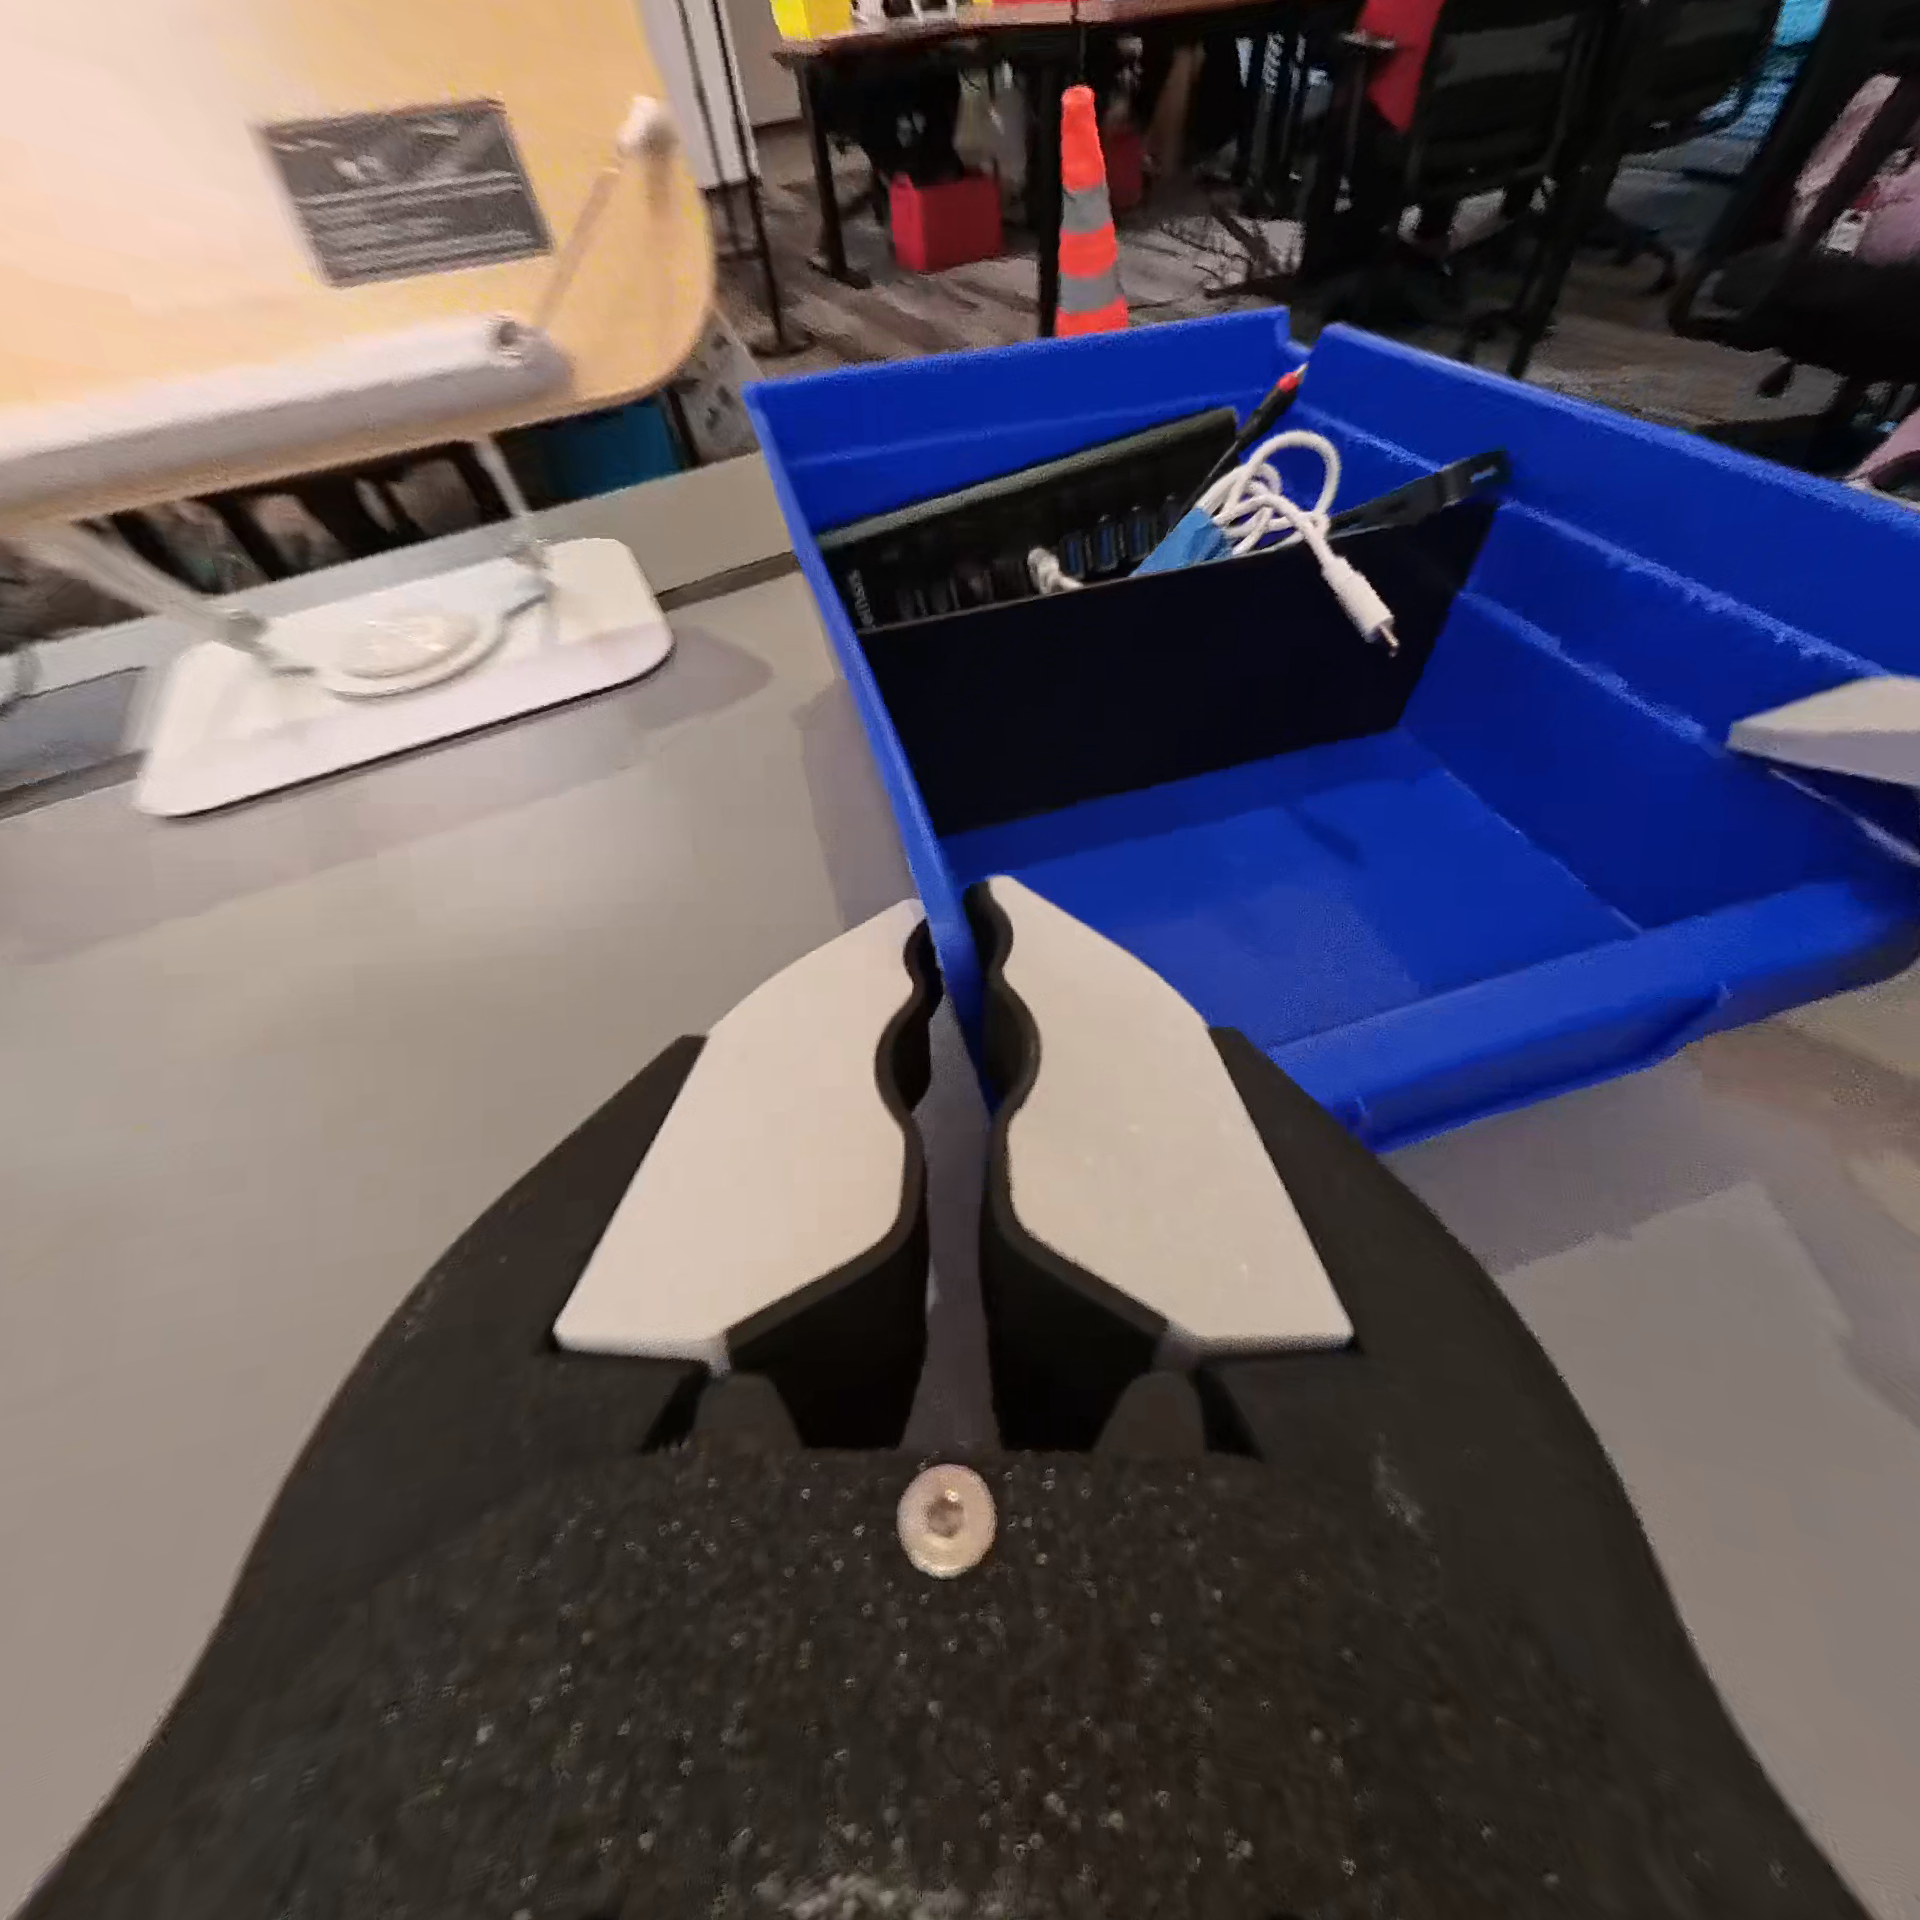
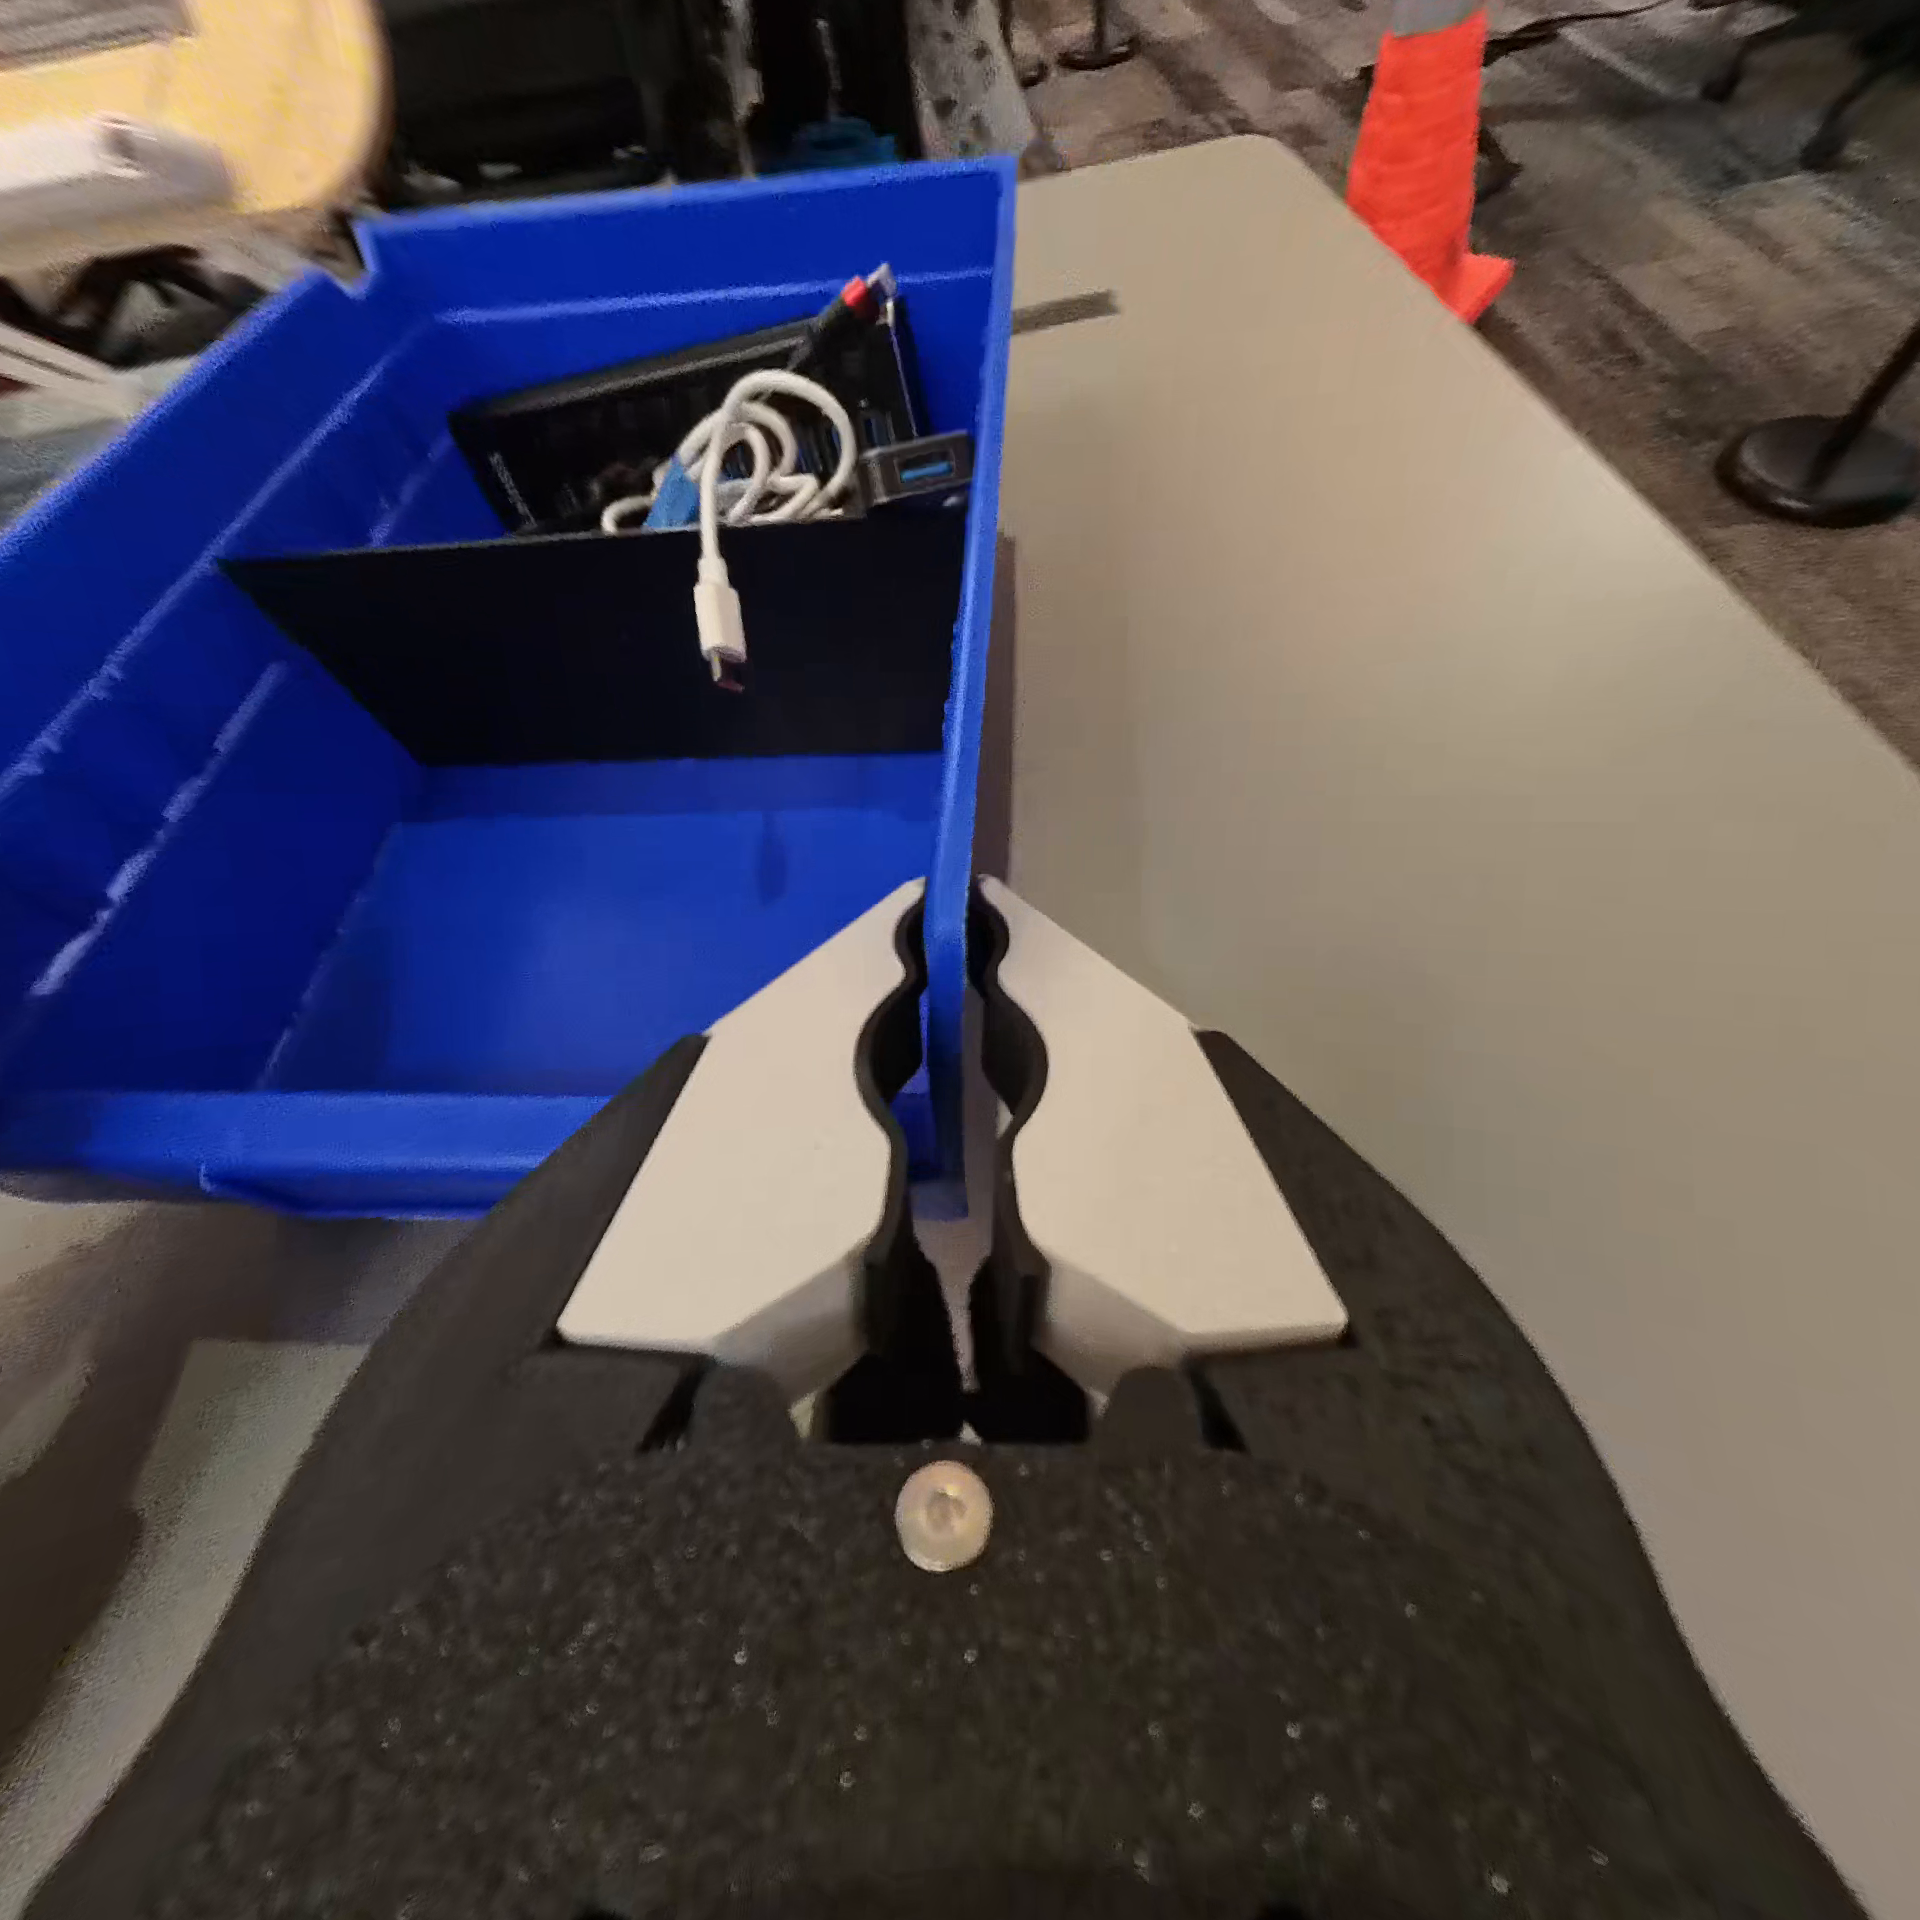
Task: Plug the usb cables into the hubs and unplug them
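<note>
A blue bin [image 1: 987,416] stands on the grey table [image 1: 416,1039]. A black divider [image 1: 1143,675] splits it. Behind the divider lie a black USB hub [image 1: 1018,530], a coiled white cable [image 1: 1278,499] and a red-tipped cable [image 1: 1288,379]. My left gripper [image 1: 951,904] is shut on the bin's left wall near its front corner. My right gripper [image 2: 951,894] is shut on the right wall of the bin [image 2: 156,675]; one of its fingers shows in the left wrist view [image 1: 1829,727]. The right wrist view shows the hub [image 2: 623,436], the white cable [image 2: 769,436] and a small grey hub [image 2: 920,468].
The bin's front compartment [image 2: 623,935] holds nothing. A white stand base [image 1: 405,675] with a pale tilted board above it sits on the table to the left. An orange cone [image 1: 1086,218] stands on the floor beyond the table, with chairs and desks behind. The tips of one gripper are about 20 cm away from the tips of the other.
</note>
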The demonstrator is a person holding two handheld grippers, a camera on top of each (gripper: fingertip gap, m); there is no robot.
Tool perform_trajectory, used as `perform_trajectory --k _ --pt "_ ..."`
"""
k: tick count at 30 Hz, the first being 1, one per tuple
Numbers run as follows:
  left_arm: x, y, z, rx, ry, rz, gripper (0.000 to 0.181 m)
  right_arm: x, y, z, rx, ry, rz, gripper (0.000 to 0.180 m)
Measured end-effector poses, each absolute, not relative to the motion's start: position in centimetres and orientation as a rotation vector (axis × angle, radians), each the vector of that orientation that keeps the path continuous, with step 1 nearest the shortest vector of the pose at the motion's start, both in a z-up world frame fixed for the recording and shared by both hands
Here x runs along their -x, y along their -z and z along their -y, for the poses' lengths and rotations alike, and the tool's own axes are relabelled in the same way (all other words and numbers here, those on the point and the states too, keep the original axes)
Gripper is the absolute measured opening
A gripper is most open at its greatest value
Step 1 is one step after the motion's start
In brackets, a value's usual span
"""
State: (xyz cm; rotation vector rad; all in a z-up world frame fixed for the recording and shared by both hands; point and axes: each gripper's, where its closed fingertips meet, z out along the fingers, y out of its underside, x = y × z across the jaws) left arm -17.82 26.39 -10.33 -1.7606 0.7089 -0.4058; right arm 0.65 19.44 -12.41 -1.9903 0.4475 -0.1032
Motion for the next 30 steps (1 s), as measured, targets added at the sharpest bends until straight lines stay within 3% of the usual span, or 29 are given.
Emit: perform_trajectory --k 6,12,20,23,27,30 --pt "30.4 9.6 -25.9 1.832 0.326 -0.533 0.004 11.1 9.9 -21.6 1.93 0.072 -0.225 0.002" --pt "40.3 9.5 -27.5 1.836 0.202 -0.435 0.003 20.8 11.1 -25.0 1.923 0.037 -0.082 0.002" --pt "42.0 11.7 -28.3 1.896 0.315 -0.44 0.008 22.8 13.0 -26.9 1.927 -0.013 -0.018 0.003" --pt "43.5 9.5 -27.4 1.861 0.452 -0.386 0.023 23.5 12.3 -25.7 1.94 -0.104 0.135 0.013" --pt "52.5 7.0 -27.1 1.757 0.379 -0.23 0.039 24.4 10.2 -21.9 1.912 -0.347 0.252 0.028" --pt "62.5 7.2 -29.5 1.764 0.139 -0.108 0.042 23.5 9.7 -20.7 1.879 -0.387 0.256 0.026"
